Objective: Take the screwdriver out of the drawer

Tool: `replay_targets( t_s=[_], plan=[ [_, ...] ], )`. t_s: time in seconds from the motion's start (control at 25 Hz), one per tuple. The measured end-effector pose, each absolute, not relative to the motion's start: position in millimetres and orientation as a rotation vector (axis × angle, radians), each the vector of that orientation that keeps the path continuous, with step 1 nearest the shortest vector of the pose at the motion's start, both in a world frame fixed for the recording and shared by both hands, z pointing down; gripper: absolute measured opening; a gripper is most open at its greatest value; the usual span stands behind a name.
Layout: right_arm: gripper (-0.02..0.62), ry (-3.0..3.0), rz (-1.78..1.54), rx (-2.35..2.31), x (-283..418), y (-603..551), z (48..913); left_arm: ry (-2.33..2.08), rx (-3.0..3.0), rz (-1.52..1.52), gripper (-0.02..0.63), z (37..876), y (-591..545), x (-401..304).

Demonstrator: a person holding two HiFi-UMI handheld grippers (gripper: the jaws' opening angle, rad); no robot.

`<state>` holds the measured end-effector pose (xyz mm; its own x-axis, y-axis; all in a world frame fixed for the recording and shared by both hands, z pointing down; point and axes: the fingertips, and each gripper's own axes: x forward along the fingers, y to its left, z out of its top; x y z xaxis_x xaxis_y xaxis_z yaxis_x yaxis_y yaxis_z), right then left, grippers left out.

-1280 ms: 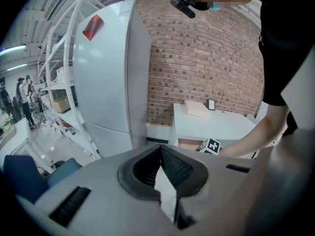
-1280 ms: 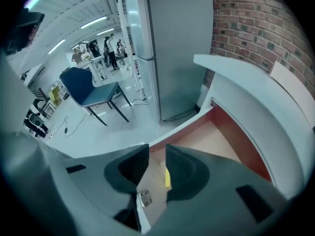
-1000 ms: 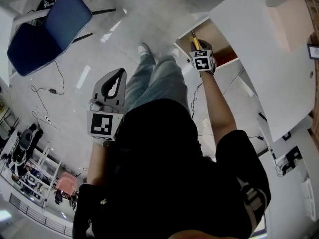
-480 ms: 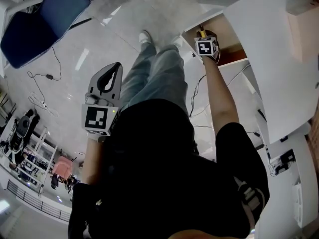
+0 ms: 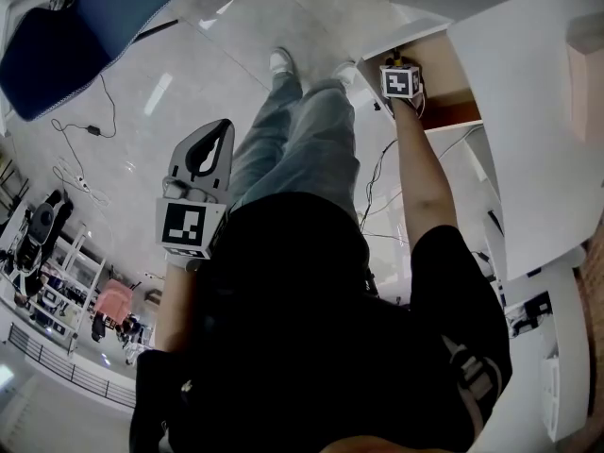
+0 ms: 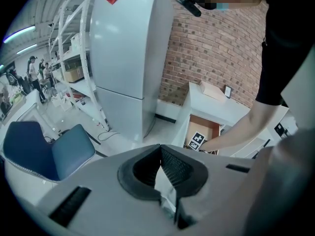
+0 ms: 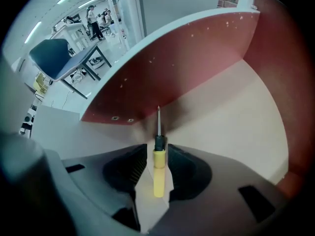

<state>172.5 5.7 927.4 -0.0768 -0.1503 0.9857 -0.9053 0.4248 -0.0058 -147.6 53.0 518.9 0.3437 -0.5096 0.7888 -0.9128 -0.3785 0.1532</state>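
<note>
Screwdriver [image 7: 158, 176], yellow-handled, lies on the pale floor of the open drawer [image 7: 236, 117]. Its thin metal shaft points toward the reddish-brown wall [image 7: 197, 63], and the tip is near that wall but not touching it. The right gripper [image 7: 158, 151] reaches down into the drawer and straddles the handle. Its jaws have just been closing a little, yet they stand nearly as wide as they go. A sliver of light shows on one side of the handle, and the other pad sits just beside it. By the look of it, the tool is bracketed rather than clamped. The left gripper [image 6: 160, 149] hangs well away from the drawer at the person's side, its fingertips together and nothing between them.

The pick-up looks about to begin, and the risks lie in the squeeze:
- **Rolling out:** The handle appears round and smooth. If one pad meets it before the other, it could roll or skid sideways out of the gap.
- **Tipping:** A grip taken this close to the black collar may let the tool pivot once it is lifted.
- **Catching the wall:** With the tip so near the wall, a lift that drifts forward could catch the shaft and pry the screwdriver loose.
</note>
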Motion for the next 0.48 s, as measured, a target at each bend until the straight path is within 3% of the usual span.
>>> replay_targets(
  t_s=[0.48],
  plan=[
    [0.091, -1.503, 0.808, 0.976, 178.0, 7.6, 933.7, -1.235, 2.022, 0.892, 0.003, 523.4, 57.6, -148.8]
  ],
)
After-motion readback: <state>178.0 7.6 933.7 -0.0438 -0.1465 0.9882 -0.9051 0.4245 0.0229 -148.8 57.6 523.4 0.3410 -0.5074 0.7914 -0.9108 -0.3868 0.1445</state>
